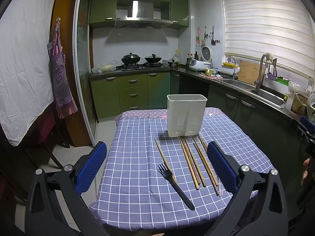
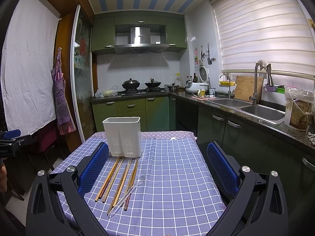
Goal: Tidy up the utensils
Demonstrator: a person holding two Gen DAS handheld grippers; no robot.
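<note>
One white plastic utensil holder with slots low on its front, standing upright near the far end of the table with the blue checked cloth. Top open; inside hidden from both views, so cannot tell what it holds. About seven long wooden chopsticks lying flat in front of the holder, one apart to the left, the rest close together. One black plastic fork, prongs toward the holder, lying over the near end of the lone chopstick. One clear plastic spoon resting on the right side of the chopstick bunch, bowl pointing to the holder.

Left gripper wide open, holding nothing, blue pads far apart. Fork and most chopsticks seen between its two fingers, lower down on the cloth, not touching.

Right gripper wide open too, nothing in it. Chopsticks and spoon just inside its left pad; holder behind that pad's tip.
</note>
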